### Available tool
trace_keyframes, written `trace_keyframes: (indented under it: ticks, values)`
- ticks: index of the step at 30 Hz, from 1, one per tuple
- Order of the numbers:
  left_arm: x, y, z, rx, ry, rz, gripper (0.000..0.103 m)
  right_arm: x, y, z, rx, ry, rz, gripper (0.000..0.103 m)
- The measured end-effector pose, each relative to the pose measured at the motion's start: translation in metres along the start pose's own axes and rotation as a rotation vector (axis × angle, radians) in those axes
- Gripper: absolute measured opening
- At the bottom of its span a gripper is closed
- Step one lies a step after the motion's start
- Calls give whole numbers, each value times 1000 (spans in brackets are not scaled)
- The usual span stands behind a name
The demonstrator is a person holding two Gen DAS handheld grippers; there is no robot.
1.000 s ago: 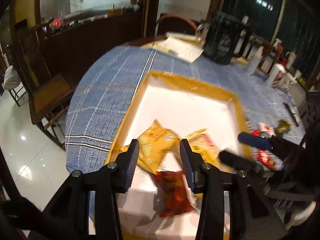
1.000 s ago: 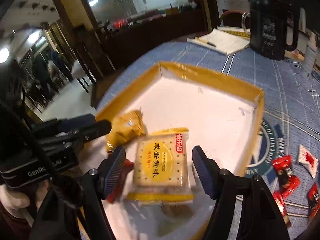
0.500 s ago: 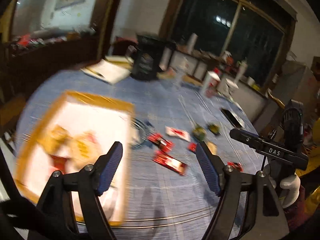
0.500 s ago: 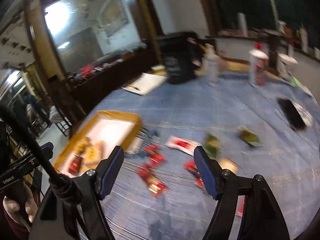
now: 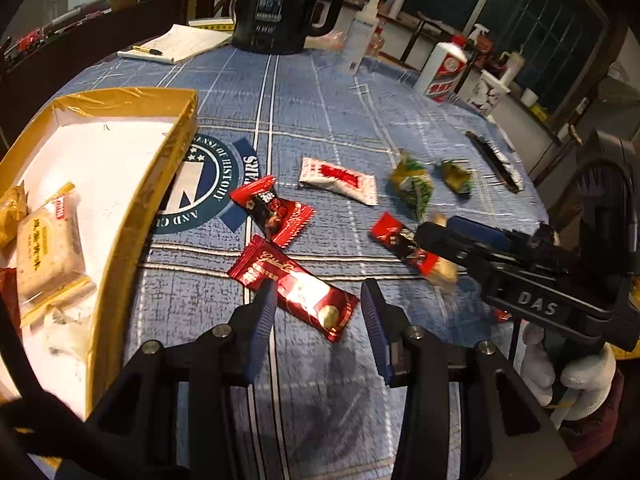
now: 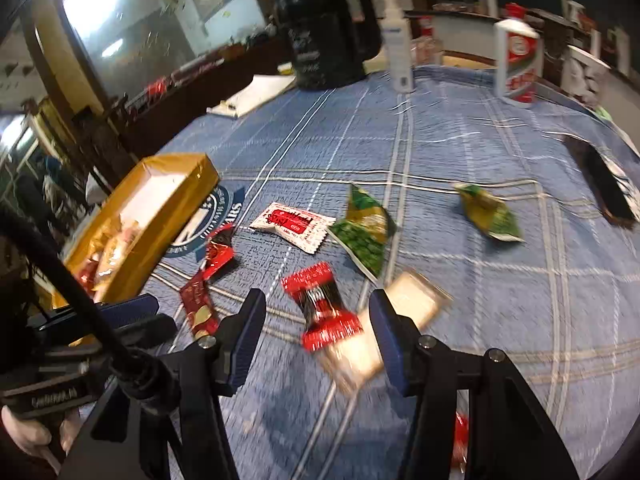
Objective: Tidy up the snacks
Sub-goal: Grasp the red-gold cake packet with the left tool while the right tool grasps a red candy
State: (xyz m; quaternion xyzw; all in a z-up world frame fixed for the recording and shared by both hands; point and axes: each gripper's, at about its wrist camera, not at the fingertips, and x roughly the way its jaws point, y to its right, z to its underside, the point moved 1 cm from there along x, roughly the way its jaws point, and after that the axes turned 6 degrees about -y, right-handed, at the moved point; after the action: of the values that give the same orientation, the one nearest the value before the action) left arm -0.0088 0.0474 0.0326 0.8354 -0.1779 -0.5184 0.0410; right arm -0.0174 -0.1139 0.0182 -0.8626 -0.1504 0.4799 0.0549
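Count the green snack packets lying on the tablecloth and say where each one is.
2. The left green packet lies just right of the white-and-red sachet. The right green packet lies further right, by itself. None shows in the gold box, though its contents are partly hidden.

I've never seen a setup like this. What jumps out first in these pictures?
Shiny snack packets lie scattered over the blue checked tablecloth, the brightest a long red foil bar lying between the left tongs, which are closing. To the left stands a gold-edged box already holding a biscuit pack. The right tongs, also closing, hang over a red-and-black packet.
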Motion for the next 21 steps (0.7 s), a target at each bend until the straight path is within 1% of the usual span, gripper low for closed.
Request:
trace_keyframes:
  ticks: [2, 6, 7, 9, 11, 12, 13, 14, 17, 18, 21]
  values:
    - [7, -2, -1, -1, -11, -9, 45, 15, -3, -3, -17, -23, 0, 50]
    - [21, -3, -3, 10, -25, -36, 46, 31, -4, -3, -32, -42, 3, 49]
    - [22, -1, -3, 25, -15, -52, 47, 30, -4, -3, -41, -26, 10, 48]
    - [24, 2, -4, 48, -2, -75, 47, 32, -5, -3, -51, -24, 21, 46]
    - [27, 5, -4, 62, -1, -85, 46, 32, -7, -2, -59, -18, 41, 38]
    - [28, 6, -4, 72, 4, -96, 37, 32, -7, -3, -61, -16, 51, 36]
    - [28, 8, -2, 93, 12, -119, 29, 33, -7, -4, -62, -15, 57, 31]
    - [29, 9, -2, 108, 14, -125, 20, 32, -7, -3, -61, -14, 58, 27]
    - [24, 13, 1, 137, 30, -117, 8, 31, -4, -2, -44, -9, 45, 21]
    - [22, 14, 2, 142, 35, -115, 1, 30, -4, -2, -41, -7, 44, 21]
    - [15, 14, 3, 145, 43, -100, 1, 27, -7, -1, -41, -4, 39, 19]
